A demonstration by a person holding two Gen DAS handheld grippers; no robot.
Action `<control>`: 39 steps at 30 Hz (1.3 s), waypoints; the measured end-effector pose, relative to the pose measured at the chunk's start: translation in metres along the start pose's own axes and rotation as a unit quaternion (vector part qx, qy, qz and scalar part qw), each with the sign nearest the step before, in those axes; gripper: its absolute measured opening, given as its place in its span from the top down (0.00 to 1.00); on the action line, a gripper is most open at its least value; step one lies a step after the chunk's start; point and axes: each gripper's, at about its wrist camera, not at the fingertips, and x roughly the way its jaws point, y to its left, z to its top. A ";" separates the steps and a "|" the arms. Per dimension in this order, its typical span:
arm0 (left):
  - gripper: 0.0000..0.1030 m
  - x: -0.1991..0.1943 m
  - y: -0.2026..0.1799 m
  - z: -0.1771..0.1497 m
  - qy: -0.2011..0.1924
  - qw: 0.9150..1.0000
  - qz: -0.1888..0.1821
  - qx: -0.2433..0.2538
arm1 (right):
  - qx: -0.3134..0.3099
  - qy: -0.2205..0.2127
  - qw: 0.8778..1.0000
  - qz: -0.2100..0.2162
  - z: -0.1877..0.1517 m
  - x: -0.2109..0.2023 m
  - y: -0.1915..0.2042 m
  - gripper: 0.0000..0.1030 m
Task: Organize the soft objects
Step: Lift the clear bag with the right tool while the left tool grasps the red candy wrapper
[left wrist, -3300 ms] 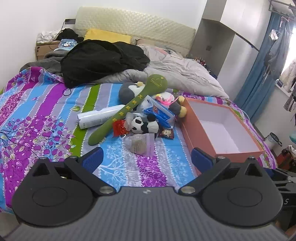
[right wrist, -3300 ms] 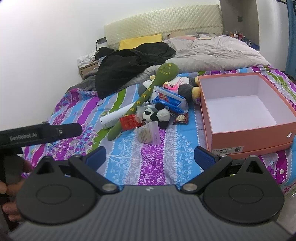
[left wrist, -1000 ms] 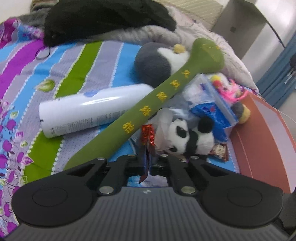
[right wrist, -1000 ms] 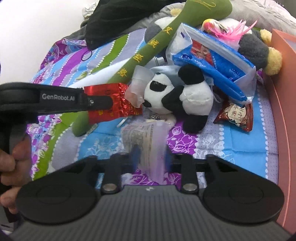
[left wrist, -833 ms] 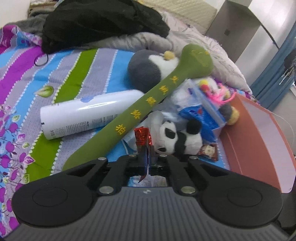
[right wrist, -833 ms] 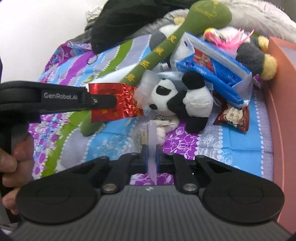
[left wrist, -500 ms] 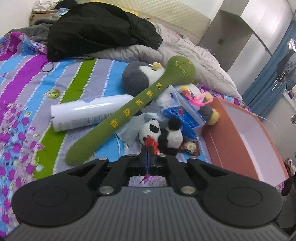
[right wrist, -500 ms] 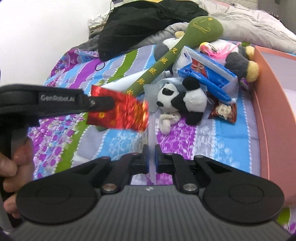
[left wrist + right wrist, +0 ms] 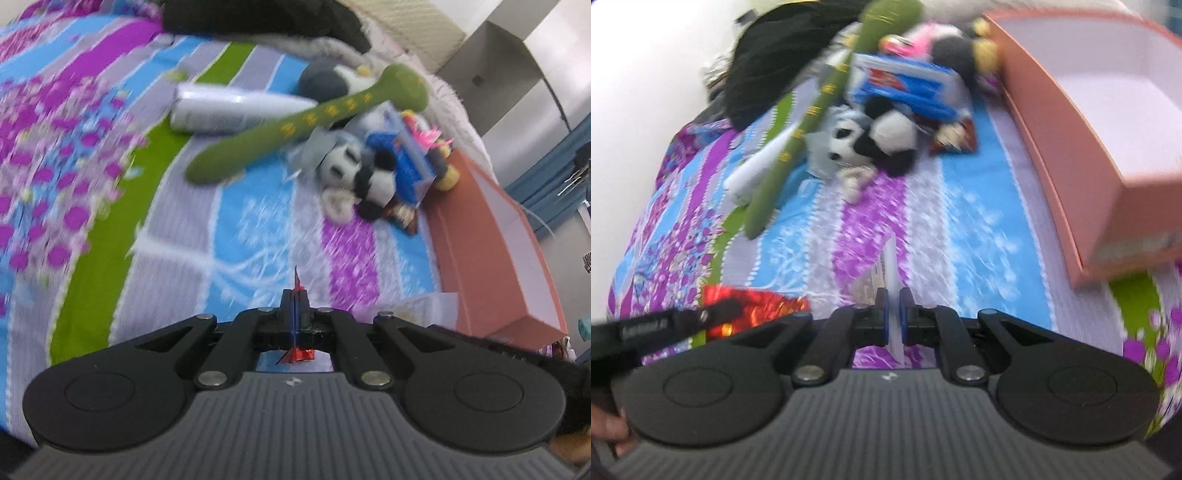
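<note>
My left gripper (image 9: 294, 295) is shut on a red foil packet (image 9: 297, 355), held edge-on above the bedspread near the bed's front; the packet also shows in the right wrist view (image 9: 753, 308). My right gripper (image 9: 893, 295) is shut on a thin clear plastic packet (image 9: 891, 266), lifted off the bed. The panda plush (image 9: 360, 173) (image 9: 879, 140), the long green plush (image 9: 306, 122) (image 9: 812, 107), a grey plush (image 9: 325, 79) and a blue packet (image 9: 406, 166) (image 9: 908, 85) lie in a pile further back. The orange box (image 9: 491, 236) (image 9: 1067, 147) stands open to the right.
A white spray can (image 9: 229, 107) lies left of the pile. A small red snack packet (image 9: 956, 138) lies beside the panda. Black clothing (image 9: 786, 48) and a grey duvet lie at the head of the bed. The striped bedspread (image 9: 258, 229) lies between my grippers and the pile.
Both grippers have pulled back from the pile toward the bed's front with their packets held. The views are blurred by motion, and the red packet has dropped lower in the right wrist view.
</note>
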 end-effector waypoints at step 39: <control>0.40 0.035 -0.043 -0.022 0.082 0.933 0.054 0.347 | -0.223 0.022 0.974 0.024 0.000 0.002 0.029 0.33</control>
